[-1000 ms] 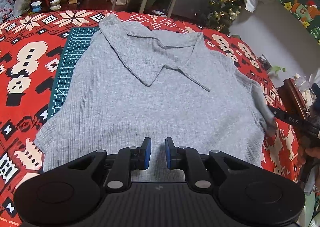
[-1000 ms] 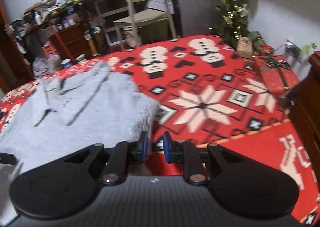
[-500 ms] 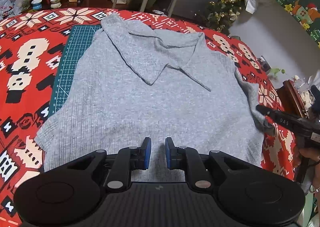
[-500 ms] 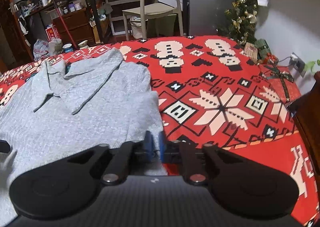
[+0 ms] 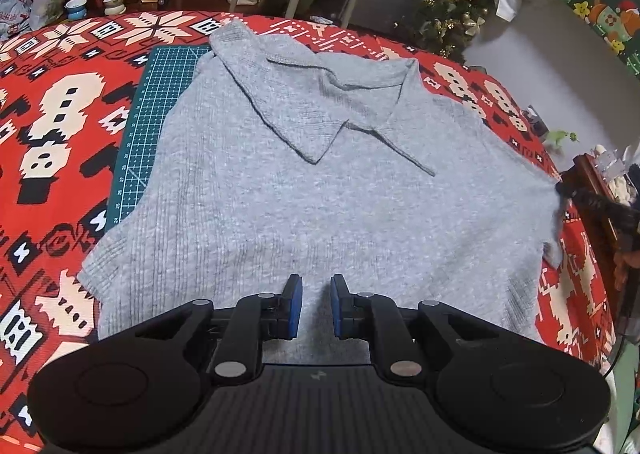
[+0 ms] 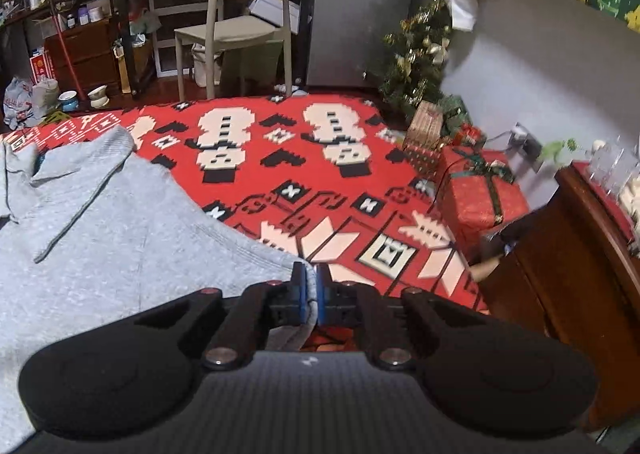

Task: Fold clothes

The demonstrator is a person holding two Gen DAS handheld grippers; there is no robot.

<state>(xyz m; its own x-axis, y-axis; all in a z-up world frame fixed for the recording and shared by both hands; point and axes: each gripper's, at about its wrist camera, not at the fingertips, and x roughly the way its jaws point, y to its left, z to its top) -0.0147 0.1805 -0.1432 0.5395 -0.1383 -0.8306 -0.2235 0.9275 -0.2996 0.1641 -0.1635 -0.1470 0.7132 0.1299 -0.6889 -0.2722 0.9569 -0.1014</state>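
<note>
Grey knit shirt (image 5: 304, 205) lies spread flat, collar (image 5: 316, 109) at the far end and hem toward you, so its long axis runs straight away from your left gripper (image 5: 316, 304). That gripper hangs over the hem near the middle, its blue pads parted with nothing between them. Your right gripper (image 6: 311, 298) is at the shirt's right edge, its pads drawn almost together with a fold of the sleeve (image 6: 256, 254) between them, so I judge it to be gripping the cloth. From there the body of the shirt lies to your left, so any fold from this side would travel leftward across the chest. Under the shirt is a green cutting mat (image 5: 152, 125), on a red patterned cloth (image 6: 360, 193). Beyond stand a beige chair (image 6: 240, 13) and a small Christmas tree (image 6: 416, 69).
</note>
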